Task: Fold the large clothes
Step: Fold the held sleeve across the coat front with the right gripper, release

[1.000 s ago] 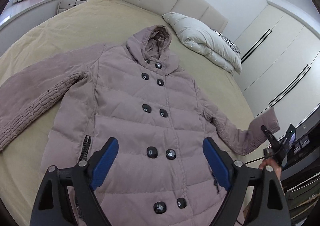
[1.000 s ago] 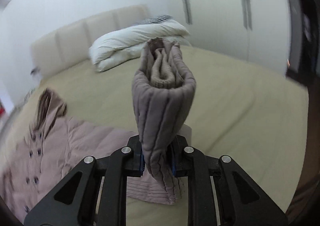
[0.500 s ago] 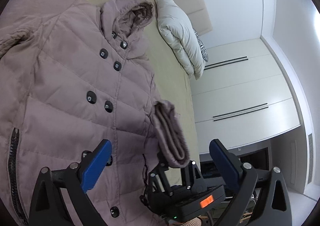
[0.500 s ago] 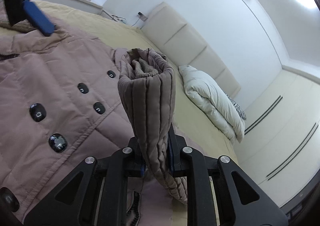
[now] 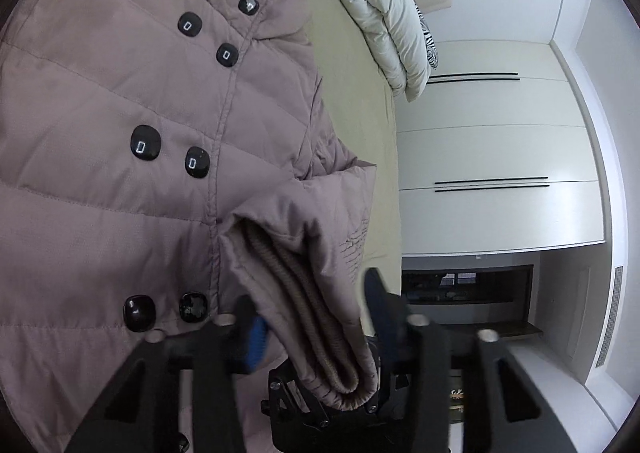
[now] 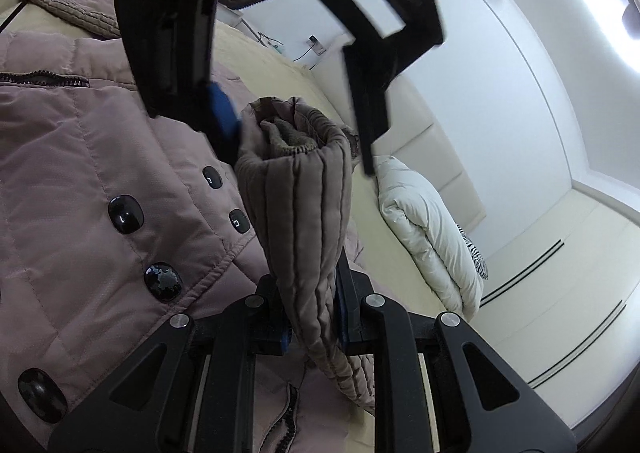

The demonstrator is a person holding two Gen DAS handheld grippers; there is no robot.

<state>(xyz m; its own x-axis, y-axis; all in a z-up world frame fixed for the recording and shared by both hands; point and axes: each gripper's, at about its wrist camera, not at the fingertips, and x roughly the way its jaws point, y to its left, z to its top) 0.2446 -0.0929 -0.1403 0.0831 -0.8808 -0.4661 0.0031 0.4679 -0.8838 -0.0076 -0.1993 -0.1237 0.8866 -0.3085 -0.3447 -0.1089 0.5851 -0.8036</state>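
A mauve quilted hooded coat (image 5: 120, 101) with black buttons lies face up on the bed; it also shows in the right wrist view (image 6: 80, 193). My right gripper (image 6: 310, 329) is shut on the coat's sleeve cuff (image 6: 296, 189) and holds it up over the coat's front. My left gripper (image 5: 316, 317) is open, with its blue-padded fingers on either side of the same cuff (image 5: 316, 317). It shows from the front in the right wrist view (image 6: 296, 141), its fingers straddling the cuff's end without pinching it.
The bed (image 5: 352, 85) has a tan cover. A folded white duvet (image 5: 384, 13) lies near the cream headboard (image 6: 432, 141). White wardrobe doors (image 5: 496, 157) stand beyond the bed's right side. A nightstand with cables (image 6: 304, 49) sits far off.
My right gripper carried the sleeve cuff from the bed's edge over the coat's front. My left gripper moved in and narrowed its opening around the cuff.
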